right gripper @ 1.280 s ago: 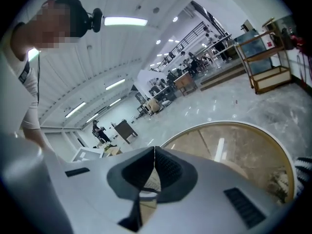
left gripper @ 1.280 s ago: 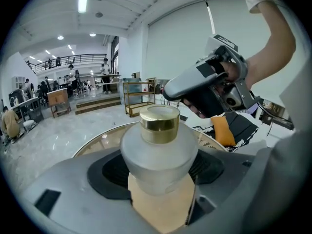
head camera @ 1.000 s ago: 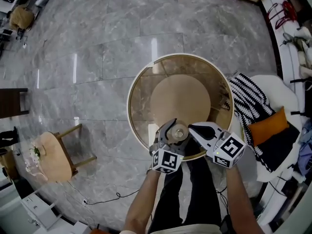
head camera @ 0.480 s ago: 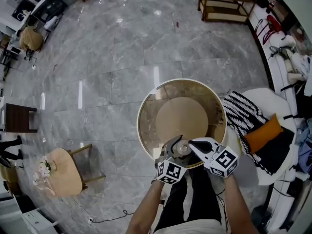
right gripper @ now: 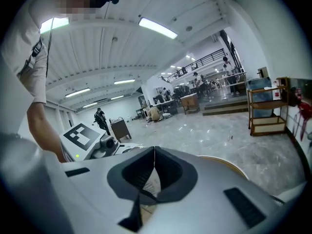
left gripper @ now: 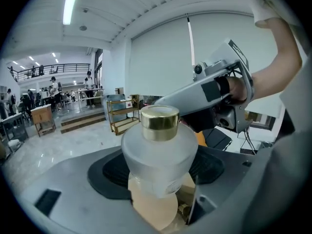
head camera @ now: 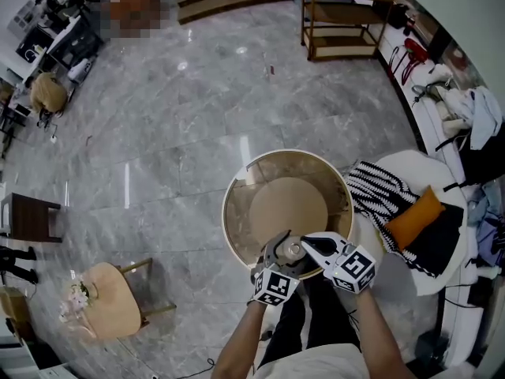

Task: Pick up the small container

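Note:
The small container [head camera: 293,251] is a frosted glass bottle [left gripper: 158,150] with a gold cap [left gripper: 159,122]. My left gripper [head camera: 282,257] is shut on its body and holds it upright over the near edge of the round glass table [head camera: 237,186]. In the left gripper view the black pads [left gripper: 113,173] press the bottle's sides. My right gripper [head camera: 306,244] hovers just right of the bottle with its tip close to the cap. Its jaws [right gripper: 154,155] meet in a line, with nothing held. The right gripper [left gripper: 214,87] also passes behind the bottle in the left gripper view.
A tan disc [head camera: 288,204] shows under the glass tabletop. A white armchair [head camera: 442,212] with a striped blanket [head camera: 377,189] and an orange cushion [head camera: 412,218] stands to the right. A small wooden side table [head camera: 101,300] is at the left, and a wooden shelf [head camera: 341,18] at the back.
The head view has pulled back, so the table looks smaller and more of the room shows. Both grippers keep the same pose, with the container still in the left one.

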Demonstrator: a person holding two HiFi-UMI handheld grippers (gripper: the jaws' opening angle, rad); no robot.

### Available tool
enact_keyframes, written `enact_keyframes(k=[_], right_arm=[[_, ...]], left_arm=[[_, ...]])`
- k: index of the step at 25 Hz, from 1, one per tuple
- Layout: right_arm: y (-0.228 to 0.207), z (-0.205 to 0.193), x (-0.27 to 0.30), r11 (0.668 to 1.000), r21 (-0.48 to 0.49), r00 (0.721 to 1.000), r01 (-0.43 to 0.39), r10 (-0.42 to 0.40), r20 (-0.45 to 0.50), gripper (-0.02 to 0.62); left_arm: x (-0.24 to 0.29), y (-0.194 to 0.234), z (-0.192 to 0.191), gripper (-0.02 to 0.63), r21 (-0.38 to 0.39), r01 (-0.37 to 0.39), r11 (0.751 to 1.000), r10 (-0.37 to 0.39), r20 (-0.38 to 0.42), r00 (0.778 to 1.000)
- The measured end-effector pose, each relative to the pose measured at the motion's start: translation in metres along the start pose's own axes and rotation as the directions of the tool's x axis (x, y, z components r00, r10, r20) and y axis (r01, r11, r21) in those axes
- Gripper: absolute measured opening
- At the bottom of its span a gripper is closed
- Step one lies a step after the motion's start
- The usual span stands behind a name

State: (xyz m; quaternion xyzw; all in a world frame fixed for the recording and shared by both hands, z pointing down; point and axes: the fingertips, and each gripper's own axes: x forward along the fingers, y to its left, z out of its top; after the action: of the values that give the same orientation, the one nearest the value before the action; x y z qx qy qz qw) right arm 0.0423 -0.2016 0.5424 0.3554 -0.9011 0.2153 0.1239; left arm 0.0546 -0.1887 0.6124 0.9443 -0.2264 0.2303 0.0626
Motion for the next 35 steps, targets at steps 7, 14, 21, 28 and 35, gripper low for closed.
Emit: enact_keyframes(k=[7, 14, 21, 28, 35], right_arm=[[0.009, 0.012, -0.013, 0.996, -0.031, 0.996, 0.084, -0.083, 0.023, 0.067], [0.001, 0.021, -0.02, 0.994, -0.012, 0.993, 0.111, -0.11, 0.033, 0.067], [0.001, 0.039, -0.029, 0.988, 0.049, 0.983, 0.148, -0.153, 0.101, 0.069], [0.006, 0.043, -0.055, 0.965, 0.131, 0.961, 0.229, -0.245, 0.128, 0.069], [0.041, 0.042, -0.063, 0.959, 0.154, 0.958, 0.239, -0.259, 0.126, 0.069]], left_arm=[[-0.01, -0.008, 0.015, 0.319, 0.008, 0.014, 1.0, -0.014, 0.015, 1.0], [-0.007, -0.008, 0.029, 0.319, 0.011, 0.019, 1.0, -0.02, 0.02, 1.0], [-0.015, 0.004, 0.04, 0.319, 0.012, -0.012, 1.0, 0.012, 0.005, 1.0], [-0.058, 0.02, 0.051, 0.319, -0.037, -0.085, 0.996, 0.085, -0.009, 0.996], [-0.11, 0.015, 0.057, 0.319, -0.1, -0.155, 0.983, 0.154, -0.021, 0.988]])
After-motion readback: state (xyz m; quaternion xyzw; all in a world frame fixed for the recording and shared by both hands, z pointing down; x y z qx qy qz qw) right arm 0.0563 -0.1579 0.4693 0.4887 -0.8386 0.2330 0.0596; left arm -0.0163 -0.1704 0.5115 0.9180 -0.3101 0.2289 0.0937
